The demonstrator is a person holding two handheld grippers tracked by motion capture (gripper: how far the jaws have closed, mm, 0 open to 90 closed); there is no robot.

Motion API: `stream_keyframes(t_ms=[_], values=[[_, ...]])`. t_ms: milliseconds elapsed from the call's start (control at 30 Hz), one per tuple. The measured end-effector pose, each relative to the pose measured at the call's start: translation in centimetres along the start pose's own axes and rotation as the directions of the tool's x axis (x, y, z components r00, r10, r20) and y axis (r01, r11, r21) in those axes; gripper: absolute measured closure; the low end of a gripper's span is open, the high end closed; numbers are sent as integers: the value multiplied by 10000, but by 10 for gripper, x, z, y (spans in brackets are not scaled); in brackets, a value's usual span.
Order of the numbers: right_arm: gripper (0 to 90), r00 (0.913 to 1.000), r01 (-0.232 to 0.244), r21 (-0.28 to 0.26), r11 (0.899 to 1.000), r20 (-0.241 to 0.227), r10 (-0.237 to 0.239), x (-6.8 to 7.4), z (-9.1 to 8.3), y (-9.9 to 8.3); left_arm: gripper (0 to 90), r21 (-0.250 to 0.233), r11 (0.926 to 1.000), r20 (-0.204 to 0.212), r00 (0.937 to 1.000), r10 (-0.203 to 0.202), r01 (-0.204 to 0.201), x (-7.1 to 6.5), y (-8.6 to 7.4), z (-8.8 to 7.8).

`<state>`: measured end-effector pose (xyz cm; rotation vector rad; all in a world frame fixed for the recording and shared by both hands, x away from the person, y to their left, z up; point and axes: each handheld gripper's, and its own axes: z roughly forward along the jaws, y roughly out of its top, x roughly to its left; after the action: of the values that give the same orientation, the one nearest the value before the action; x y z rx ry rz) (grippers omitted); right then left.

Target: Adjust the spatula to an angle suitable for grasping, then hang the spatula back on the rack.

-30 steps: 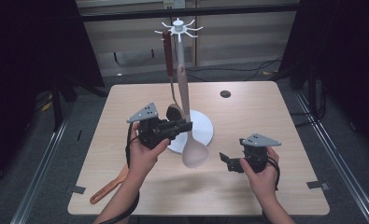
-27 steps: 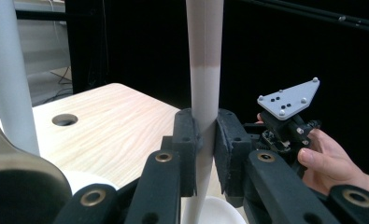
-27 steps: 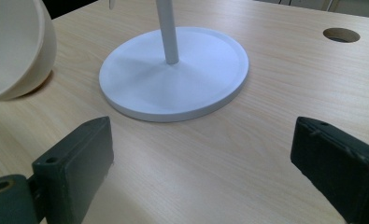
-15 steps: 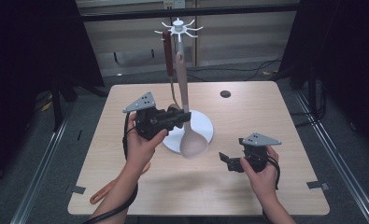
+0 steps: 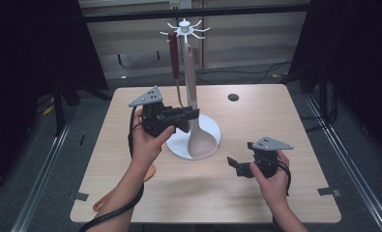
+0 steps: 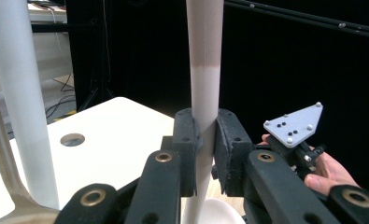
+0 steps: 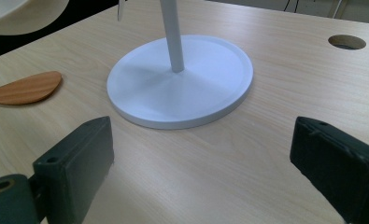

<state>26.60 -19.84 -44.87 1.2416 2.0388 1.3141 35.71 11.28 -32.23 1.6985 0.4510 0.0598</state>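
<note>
Here the left gripper (image 5: 191,115) is clenched on the handle of a beige ladle (image 5: 193,104), and the pads press the handle from both sides. The ladle is long and slim. Its handle is a darker pinkish beige at the top and a lighter cream lower down, and it widens into a round, shallow bowl at the bottom. It stands nearly upright, with its top end close to the white hooks of the utensil stand (image 5: 205,137), just beside the stand's thin pole, and its bowl hangs over the round white base. A utensil with a dark red handle (image 5: 173,53) hangs from a hook beside it. The right gripper (image 5: 237,165) is released, its jaws wide apart, low over the table (image 5: 256,111). An orange spatula (image 5: 112,197) lies on the table near the left forearm.
</note>
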Motion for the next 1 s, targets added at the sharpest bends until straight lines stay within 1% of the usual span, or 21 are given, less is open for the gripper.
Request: stream_keyframes(t_ms=[33,100,133,167,233,267,333,367,433,500,533,600,633,667,800,833,900,967,1000], values=[[57,10000,7,-2,10000,-1,-7,0,0,0,799,-65,10000,58,10000,-21,22,1,0,1],[58,10000,-16,-40,10000,20,16,-1,-1,0,799,-32,10000,80,10000,-42,42,1,1,2],[57,10000,-37,-47,10000,-17,37,-1,-1,0,798,-112,9999,134,9999,-62,63,2,1,3],[57,10000,-54,-66,10000,5,54,-2,-2,1,798,-53,10000,52,10000,-27,28,2,2,3],[58,9999,-87,-82,9999,50,88,-2,-2,1,799,-73,10000,40,10000,-47,47,3,3,3],[58,10000,-71,-58,10000,17,71,-3,-2,1,799,-156,9998,76,9999,-92,93,4,3,4],[58,10000,-86,-83,9999,-1,86,-2,-2,1,799,-157,9999,106,9999,-55,57,6,4,4],[58,10000,-90,-84,9999,-14,90,-2,-2,1,799,-149,9999,45,10000,-86,87,5,5,4],[58,9999,-102,-73,9999,3,102,-2,-2,1,799,-203,9998,95,9999,-34,36,7,7,3],[58,9999,-109,-81,9999,-17,109,-2,-2,1,799,-233,9997,75,9999,-118,120,7,8,4],[58,9999,-128,-86,9999,-4,128,-2,-2,1,798,-241,9997,155,9998,-96,100,9,8,4],[58,9999,-126,-92,9999,-28,126,-3,-2,1,799,-205,9997,111,9998,-157,159,10,9,4],[58,9999,-118,-89,9999,-26,117,-3,-2,1,798,-300,9993,143,9997,-203,207,10,9,5],[59,9999,-114,-70,9999,-30,114,-3,-2,1,798,-283,9994,173,9997,-193,198,11,9,4],[59,9999,-154,-72,9999,-24,154,-4,-3,1,799,-233,9993,205,9994,-293,298,13,7,7],[59,9999,-165,-91,9998,-34,165,-4,-3,1,799,-293,9990,285,9991,-320,328,13,6,8],[59,9998,-174,-86,9998,-43,174,-4,-3,1,799,-335,9988,257,9990,-355,364,14,5,8],[59,9999,-167,-76,9998,-45,167,-4,-3,1,798,-375,9982,318,9984,-461,473,15,4,10],[59,9998,-183,-74,9998,-67,183,-4,-3,1,799,-329,9983,292,9984,-476,486,16,3,10]])
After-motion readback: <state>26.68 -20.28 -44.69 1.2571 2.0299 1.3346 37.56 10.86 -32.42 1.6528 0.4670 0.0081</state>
